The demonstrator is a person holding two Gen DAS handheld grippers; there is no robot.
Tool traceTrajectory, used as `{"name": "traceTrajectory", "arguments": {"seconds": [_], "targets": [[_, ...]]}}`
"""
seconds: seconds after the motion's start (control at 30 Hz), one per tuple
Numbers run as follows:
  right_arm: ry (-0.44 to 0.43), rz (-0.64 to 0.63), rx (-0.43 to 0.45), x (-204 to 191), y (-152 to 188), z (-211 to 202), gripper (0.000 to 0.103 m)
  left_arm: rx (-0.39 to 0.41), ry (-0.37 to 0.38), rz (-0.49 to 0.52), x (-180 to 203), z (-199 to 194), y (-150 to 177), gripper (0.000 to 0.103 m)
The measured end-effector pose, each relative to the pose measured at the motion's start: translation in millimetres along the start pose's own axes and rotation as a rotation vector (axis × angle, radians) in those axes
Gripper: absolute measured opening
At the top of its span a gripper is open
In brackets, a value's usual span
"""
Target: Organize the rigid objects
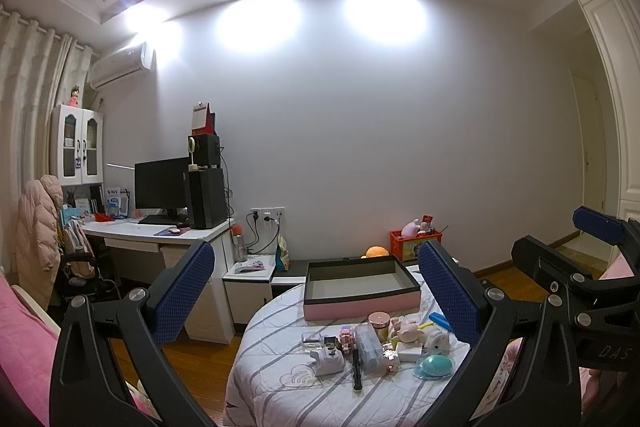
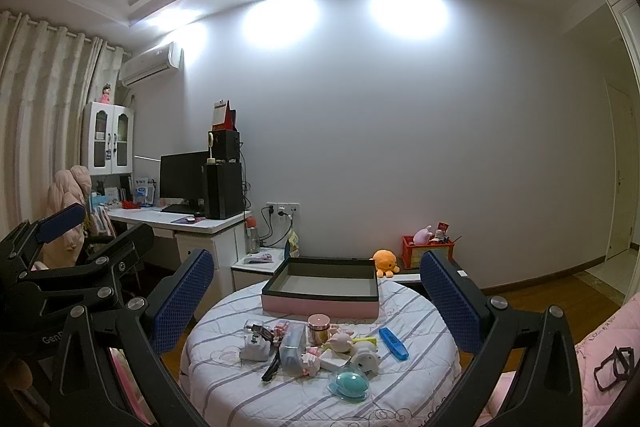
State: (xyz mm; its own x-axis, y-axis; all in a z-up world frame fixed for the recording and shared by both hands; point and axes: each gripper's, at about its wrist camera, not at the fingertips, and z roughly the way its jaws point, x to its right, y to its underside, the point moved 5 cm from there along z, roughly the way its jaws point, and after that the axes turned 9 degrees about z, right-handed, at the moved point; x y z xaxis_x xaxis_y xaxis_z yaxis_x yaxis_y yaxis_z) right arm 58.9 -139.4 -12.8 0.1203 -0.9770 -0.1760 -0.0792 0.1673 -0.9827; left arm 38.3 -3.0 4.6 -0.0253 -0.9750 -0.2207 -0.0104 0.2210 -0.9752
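Small items (image 2: 316,351) sit heaped on the striped round table (image 2: 400,395), w/ the empty pink box (image 2: 320,303) just behind; both grippers, left (image 1: 316,301) & right (image 2: 316,301), are spread wide, holding nothing, approx. equally near, pile straight ahead below.
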Motion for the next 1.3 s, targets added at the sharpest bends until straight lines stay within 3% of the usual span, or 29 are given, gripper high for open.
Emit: {"name": "traceTrajectory", "arguments": {"seconds": [0.63,0.93,1.03,1.3], "targets": [[0.028,0.011,-0.014,8,11,7,0.103,-0.012,0.028,0.004,10,22,11,0.103],[0.040,0.008,-0.049,19,34,28,0.103,-0.057,0.063,-0.030,20,52,47,0.103],[0.067,-0.009,-0.096,29,54,48,0.103,-0.111,0.090,-0.026,27,74,72,0.103],[0.124,0.017,-0.301,61,129,118,0.103,-0.363,0.159,-0.010,52,149,168,0.103]]}}
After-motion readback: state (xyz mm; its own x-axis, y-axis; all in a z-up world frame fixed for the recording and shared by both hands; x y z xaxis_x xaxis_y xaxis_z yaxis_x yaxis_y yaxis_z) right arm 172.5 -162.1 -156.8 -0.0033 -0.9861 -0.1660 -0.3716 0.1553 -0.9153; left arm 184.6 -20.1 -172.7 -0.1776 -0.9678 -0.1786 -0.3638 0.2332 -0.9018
